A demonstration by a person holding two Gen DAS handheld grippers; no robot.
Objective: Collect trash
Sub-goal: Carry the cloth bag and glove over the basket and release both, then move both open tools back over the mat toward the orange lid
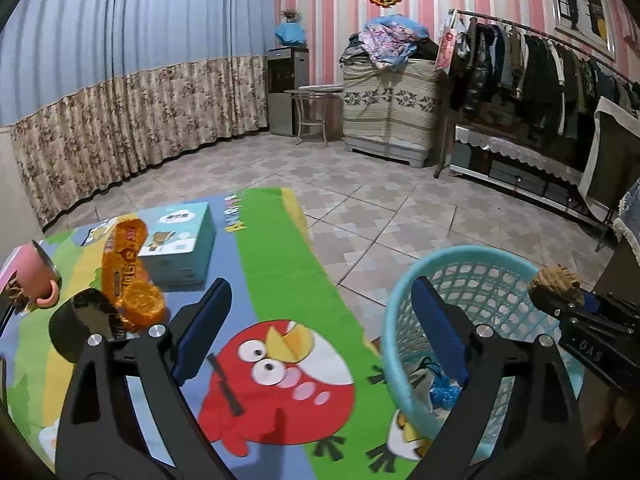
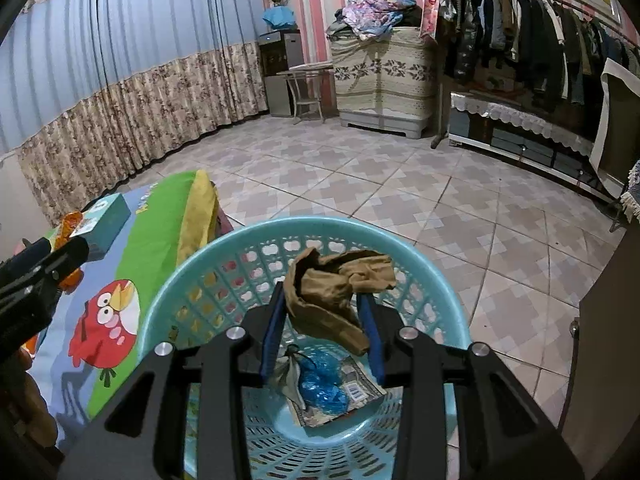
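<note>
Right wrist view looked down into the round turquoise plastic lattice basket (image 2: 420,256), where the right gripper (image 2: 325,344) hung over the opening with its jaws pinching a crumpled brown paper scrap (image 2: 332,284). That scrap was held above the basket floor, inside the ring of the rim. Under it, on the basket bottom, lay a crinkled blue plastic wrapper (image 2: 324,388), a flat printed paper packet with a barcode (image 2: 356,394) and a small pale scrap with dark strings (image 2: 290,368).

In the left wrist view, the left gripper (image 1: 320,332) hovered over the cartoon-bird printed cloth (image 1: 280,264) covering the desk, its jaws spread wide with nothing between them. The basket (image 1: 400,292) sat just beside it at the desk's right edge, the blue wrapper (image 1: 442,394) showing inside.

Further left on the cloth an orange foil snack wrapper (image 1: 128,268) stood tilted, near a pink mug (image 1: 34,272) and touching a pale teal cardboard box (image 1: 180,244). Whether the dark round object (image 1: 76,326) below the wrapper touched it could not be told.

Beyond the desk lay the tiled floor (image 2: 360,176).
</note>
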